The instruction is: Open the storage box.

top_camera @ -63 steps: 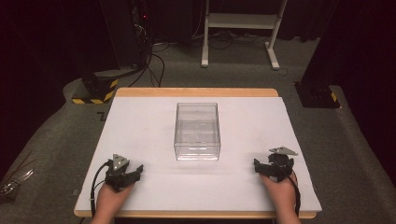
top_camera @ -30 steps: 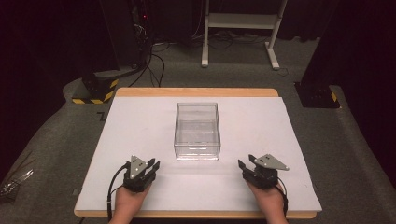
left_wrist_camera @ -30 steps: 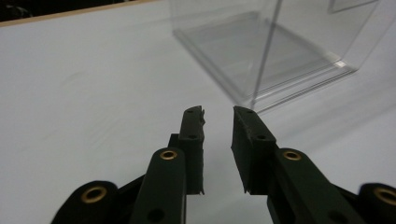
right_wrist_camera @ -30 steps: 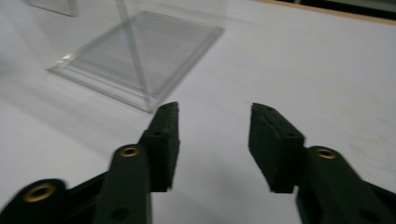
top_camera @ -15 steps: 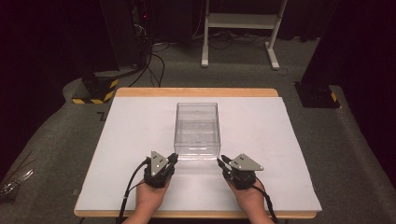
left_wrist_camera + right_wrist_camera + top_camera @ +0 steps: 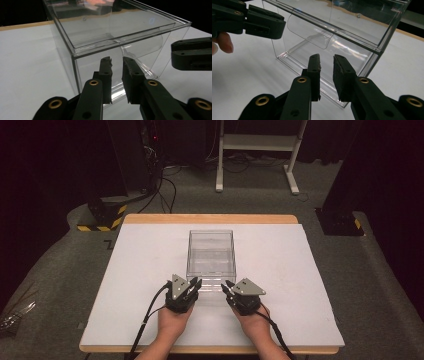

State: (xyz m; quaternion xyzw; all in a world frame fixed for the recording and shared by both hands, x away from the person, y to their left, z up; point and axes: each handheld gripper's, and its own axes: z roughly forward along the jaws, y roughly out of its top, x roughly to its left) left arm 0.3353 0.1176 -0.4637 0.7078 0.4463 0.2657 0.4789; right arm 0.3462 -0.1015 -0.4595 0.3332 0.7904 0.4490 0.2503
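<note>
A clear plastic box (image 6: 211, 252) with a clear lid stands in the middle of the white table (image 6: 140, 270). My left gripper (image 6: 196, 282) is at the box's near left corner, tips just short of the wall. In the left gripper view the left gripper (image 6: 116, 59) shows a narrow gap that has just been opening, with nothing between the pads. My right gripper (image 6: 227, 284) is at the near right corner. In the right gripper view the right gripper (image 6: 327, 57) has been closing to a narrow gap, also with nothing in it, in front of the box (image 6: 342, 32).
The table has a wooden rim (image 6: 210, 218) at the far edge. On the floor beyond stand a white frame (image 6: 260, 150), a yellow-and-black striped base (image 6: 102, 215) with cables, and a black base (image 6: 340, 222) at the right.
Both hands have moved inward from the table's near corners to the box's near face. The box has not moved.
</note>
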